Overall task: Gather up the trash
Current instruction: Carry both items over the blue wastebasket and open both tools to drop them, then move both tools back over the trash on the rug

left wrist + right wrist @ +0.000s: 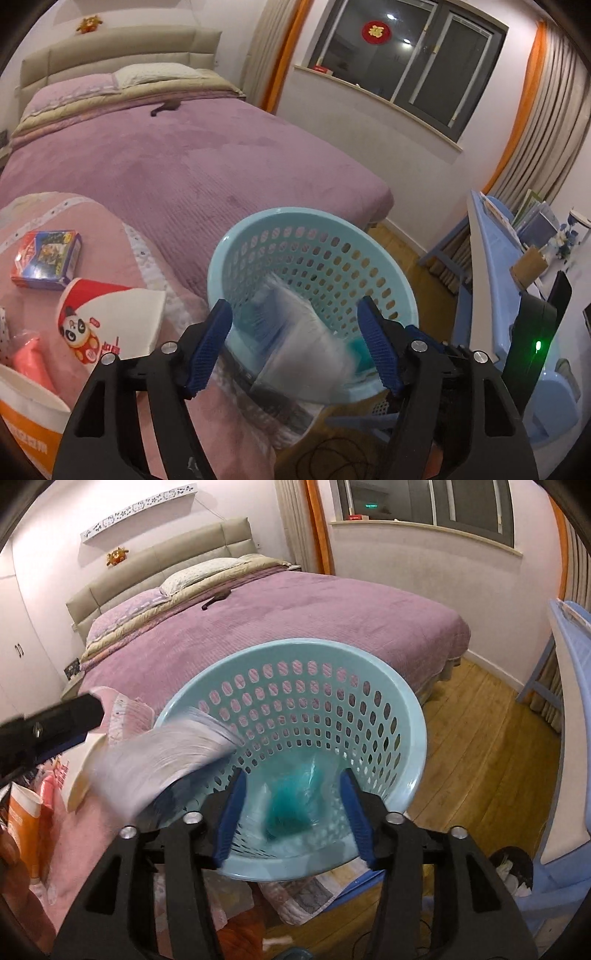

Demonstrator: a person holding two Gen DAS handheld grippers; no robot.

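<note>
warm, dimmish indoor light, with ceiling lamps mirrored in the dark window (406, 62). both fisheye views bend hard at their black rims. a pale wrapper (162, 760) smears with motion blur; the bed (184, 155) stays fairly sharp.

Both wrist cameras look steeply down, close over the basket (314, 236) (perforated, pale blue). Both share the bed (295, 620) behind.

A pale wrapper (295, 332) is being smeared by blur at the light blue basket (314, 221), so its kind cannot be told. A teal item (291, 805) inside is being blurred too. An orange-and-white bag (29, 417) is being cut off by the frame edge.
</note>
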